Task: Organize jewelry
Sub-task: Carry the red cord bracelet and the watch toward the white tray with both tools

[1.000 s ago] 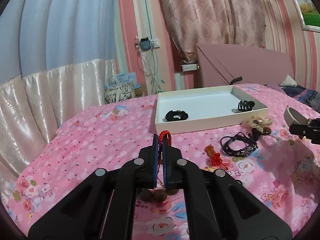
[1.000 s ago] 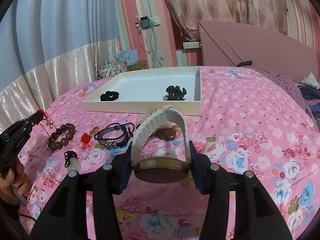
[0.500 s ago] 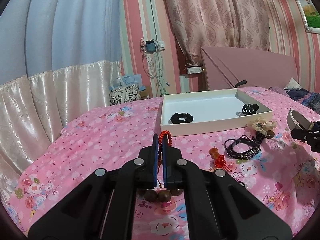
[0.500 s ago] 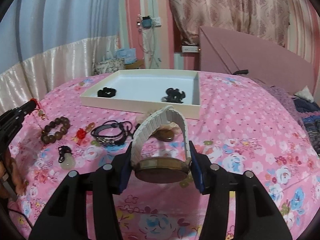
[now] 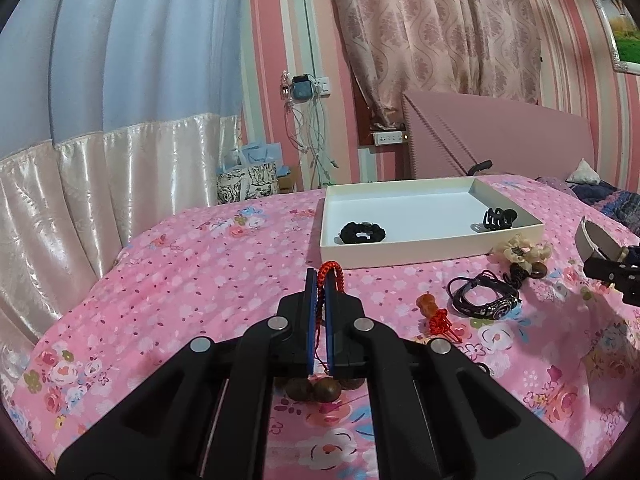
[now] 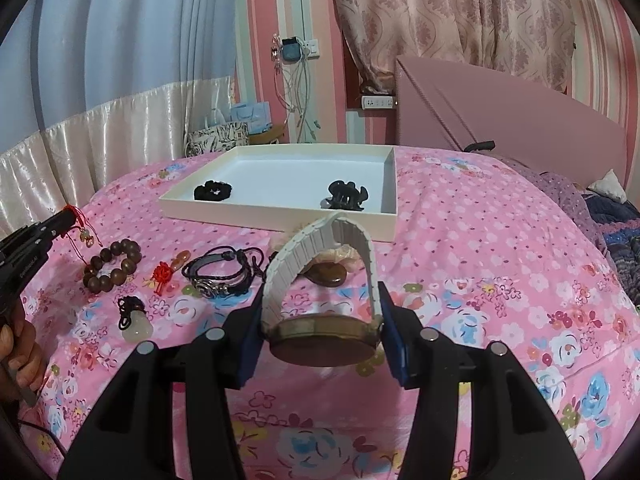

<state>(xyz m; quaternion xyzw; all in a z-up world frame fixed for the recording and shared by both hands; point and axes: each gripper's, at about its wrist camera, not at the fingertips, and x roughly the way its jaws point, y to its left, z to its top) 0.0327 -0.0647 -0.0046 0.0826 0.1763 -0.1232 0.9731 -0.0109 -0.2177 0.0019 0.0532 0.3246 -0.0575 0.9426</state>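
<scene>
My right gripper (image 6: 322, 326), matt black plastic with blue pads, clasps a watch (image 6: 324, 336) with dull brassy metal case and ribbed matt white strap; at ten o'clock lie glossy wooden beads (image 6: 112, 264) on printed pink cloth (image 6: 480, 264), before a matt white paperboard tray (image 6: 280, 220).

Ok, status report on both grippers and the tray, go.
Left gripper shut on red cord bracelet. Right gripper shut on white-strap watch. White tray ahead holds scrunchie and hair claw; path looks clear.
</scene>
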